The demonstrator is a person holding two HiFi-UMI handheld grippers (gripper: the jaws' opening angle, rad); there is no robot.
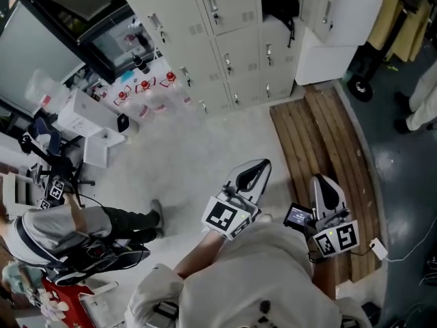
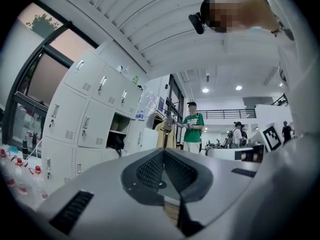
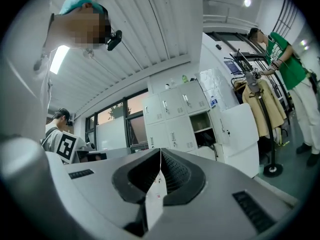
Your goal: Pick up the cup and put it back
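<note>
Grey lockers (image 1: 225,39) fill the upper centre; lower down we hold our left gripper (image 1: 261,164) and right gripper (image 1: 319,180), jaws together, empty.

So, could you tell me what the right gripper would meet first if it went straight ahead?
Nothing close: the right gripper, jaws shut and empty, points across open air at the white lockers, probably the first thing it would reach, though depth is unclear.

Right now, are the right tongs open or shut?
Shut: in the right gripper view, the right tongs meet at their tips, and nothing is between them.
</note>
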